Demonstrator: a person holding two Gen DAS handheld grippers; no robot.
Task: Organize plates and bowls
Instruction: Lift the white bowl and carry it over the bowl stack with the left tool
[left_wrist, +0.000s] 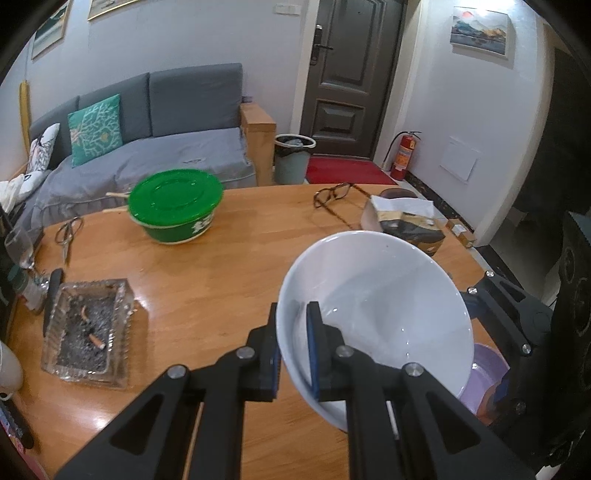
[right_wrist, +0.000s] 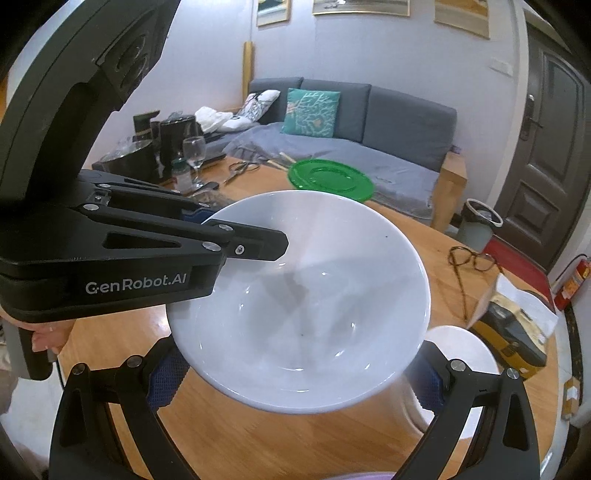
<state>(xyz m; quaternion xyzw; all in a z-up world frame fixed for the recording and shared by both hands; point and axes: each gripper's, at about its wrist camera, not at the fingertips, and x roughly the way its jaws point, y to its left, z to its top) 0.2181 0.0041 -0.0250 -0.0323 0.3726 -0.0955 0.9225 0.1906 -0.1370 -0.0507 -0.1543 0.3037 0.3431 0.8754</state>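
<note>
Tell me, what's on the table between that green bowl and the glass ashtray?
Nothing: bare wood separates the green bowl from the ashtray, seen in the left wrist view.

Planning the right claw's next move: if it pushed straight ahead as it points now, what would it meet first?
Probably the white bowl, held by the left claw. It fills the space between and ahead of the right claw's open fingers, though depth is hard to judge.

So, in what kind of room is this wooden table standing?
Most likely the living room of a home or flat: a grey sofa with cushions stands behind the wooden table, an entrance door with a red mat is beside it, and framed pictures hang on the walls.
</note>
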